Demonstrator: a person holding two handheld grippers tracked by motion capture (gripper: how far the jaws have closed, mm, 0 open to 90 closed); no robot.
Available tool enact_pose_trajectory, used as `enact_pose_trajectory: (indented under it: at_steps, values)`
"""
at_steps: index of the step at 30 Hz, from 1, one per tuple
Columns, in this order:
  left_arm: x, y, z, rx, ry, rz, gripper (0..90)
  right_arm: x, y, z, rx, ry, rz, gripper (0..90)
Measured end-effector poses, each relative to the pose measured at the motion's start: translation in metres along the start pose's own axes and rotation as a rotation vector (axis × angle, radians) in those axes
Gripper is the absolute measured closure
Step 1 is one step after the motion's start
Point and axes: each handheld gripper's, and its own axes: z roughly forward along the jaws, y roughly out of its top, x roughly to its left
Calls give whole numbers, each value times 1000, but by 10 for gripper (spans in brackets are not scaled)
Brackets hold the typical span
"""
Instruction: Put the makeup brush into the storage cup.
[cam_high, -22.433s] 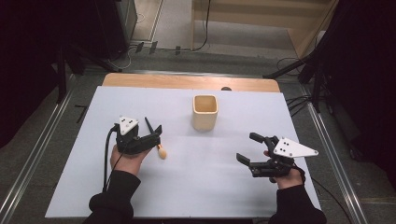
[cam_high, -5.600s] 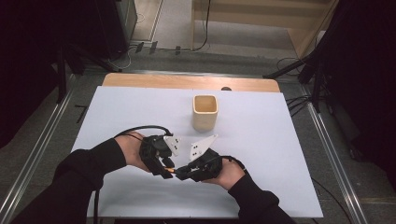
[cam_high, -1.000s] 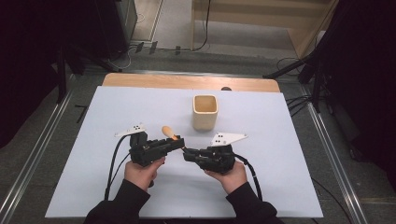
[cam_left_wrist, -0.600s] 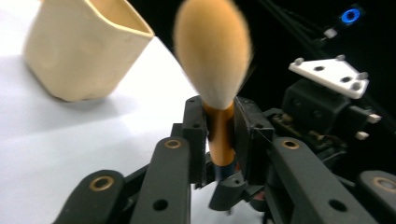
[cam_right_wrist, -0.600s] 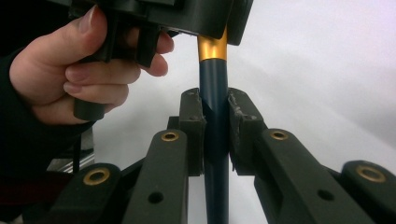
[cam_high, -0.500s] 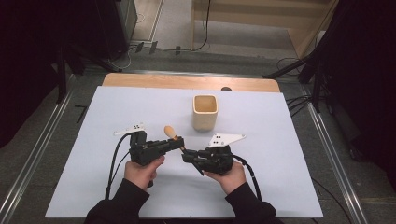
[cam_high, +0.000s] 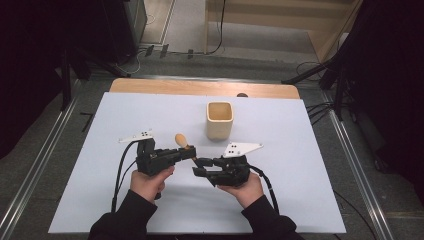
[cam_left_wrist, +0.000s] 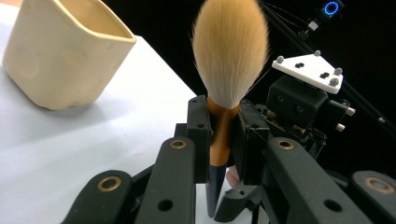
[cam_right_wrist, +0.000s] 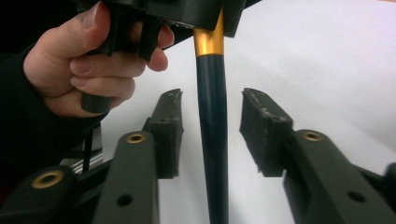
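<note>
both grippers (cam_high: 192, 155) (cam_high: 199, 167) swapped: left now clamps brush (cam_left_wrist: 223, 135), right released.

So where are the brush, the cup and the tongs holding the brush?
brush (cam_left_wrist: 229, 51), left gripper view, on its bristles.
cup (cam_high: 220, 120), high view, on its front wall.
left tongs (cam_left_wrist: 219, 135), left gripper view, between the tips clamping the ferrule.

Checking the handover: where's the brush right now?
High view: the brush is left of centre, in front of the cup, clamped in the left gripper; its dark handle runs between the right gripper's just-opened jaws, untouched.
</note>
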Motion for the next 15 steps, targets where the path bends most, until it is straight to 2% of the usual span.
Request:
enact_pose_trajectory:
  at_steps: [3,7,12,15]
  values:
    - [0,4,-4,5,4,13,797,0,1,-1,2,2,-16,486]
    - [0,10,-9,15,-26,19,797,1,2,-1,3,19,-48,390]
    - [-3,17,-13,66,-20,70,797,2,1,-2,9,45,-95,296]
    - [-5,21,-15,101,-15,103,796,3,1,-1,11,64,-99,250]
